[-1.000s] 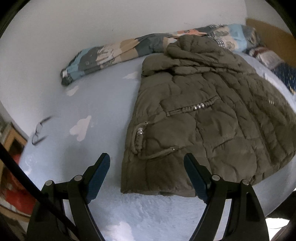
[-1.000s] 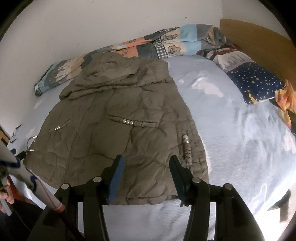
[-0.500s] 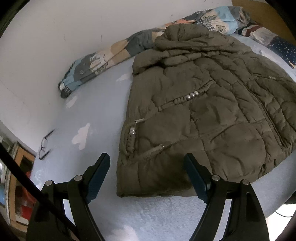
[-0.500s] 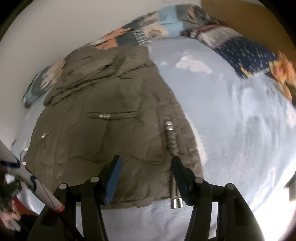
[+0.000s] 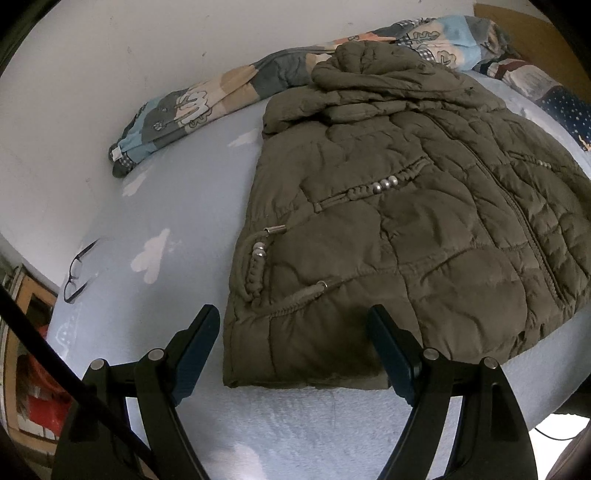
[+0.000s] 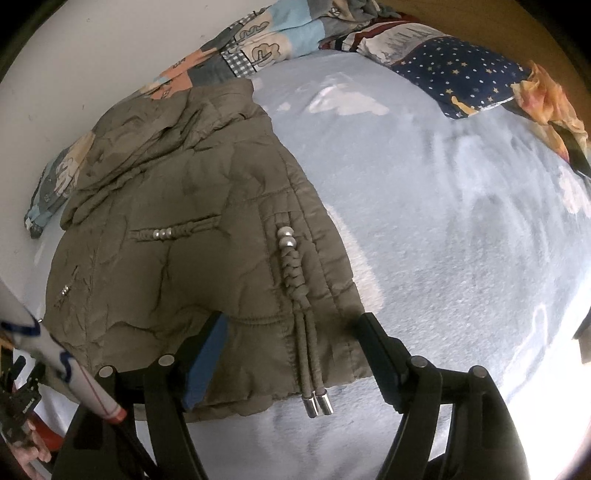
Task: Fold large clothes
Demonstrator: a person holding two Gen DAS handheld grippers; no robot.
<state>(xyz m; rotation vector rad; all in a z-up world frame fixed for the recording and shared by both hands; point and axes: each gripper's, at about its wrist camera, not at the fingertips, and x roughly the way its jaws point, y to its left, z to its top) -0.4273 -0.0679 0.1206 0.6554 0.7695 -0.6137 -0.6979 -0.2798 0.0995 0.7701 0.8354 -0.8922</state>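
Right wrist view: right tongs (image 6: 291,354) opening over the jacket (image 6: 192,258) hem; left tongs (image 5: 295,343) spread, nothing gripped

I see a bed with a pale blue cloud-print sheet (image 5: 177,192), pushed against a white wall (image 5: 110,74) on the far side. Wooden headboard (image 6: 480,22) at far right. Wooden shelving (image 5: 26,332) at near left. Strong glare washes the near right edge.
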